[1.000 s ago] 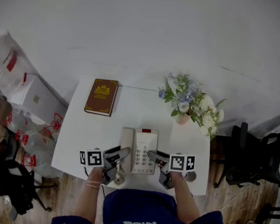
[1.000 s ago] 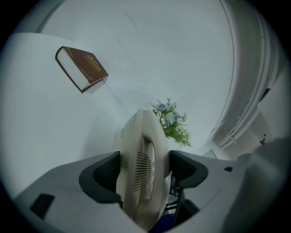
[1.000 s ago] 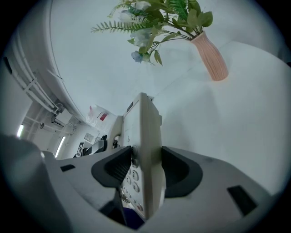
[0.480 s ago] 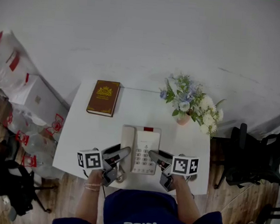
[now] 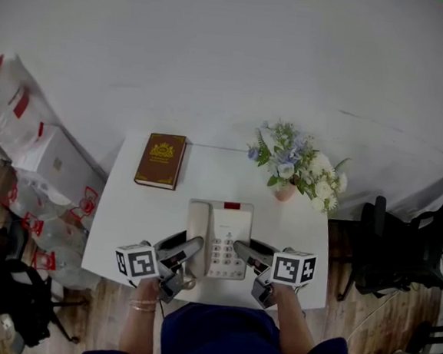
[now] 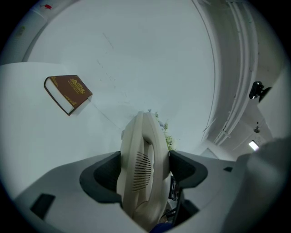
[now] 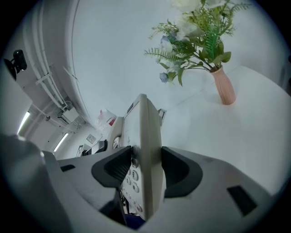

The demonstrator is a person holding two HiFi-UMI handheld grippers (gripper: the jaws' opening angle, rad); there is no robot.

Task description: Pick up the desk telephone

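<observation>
The cream plastic desk telephone (image 5: 229, 225) at lower centre looms slightly larger than before, left gripper (image 5: 195, 245) and right gripper (image 5: 240, 248) clamped on its sides; probably light, rigid, slick, handset loose.

Telephone: cream plastic desk telephone (image 5: 218, 238), smooth, slight sheen.
Table: white rectangular table (image 5: 206, 171), smooth, matt.
Book: brown hardback book (image 5: 160, 160), gilt-stamped cover.
Grippers: left gripper (image 6: 144, 168), right gripper (image 7: 145, 170), grey matt plastic.

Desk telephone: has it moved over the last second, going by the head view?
Yes. Against the book, the desk telephone now has its far edge nearer and looks wider, so it has apparently been lifted slightly toward the camera.
</observation>
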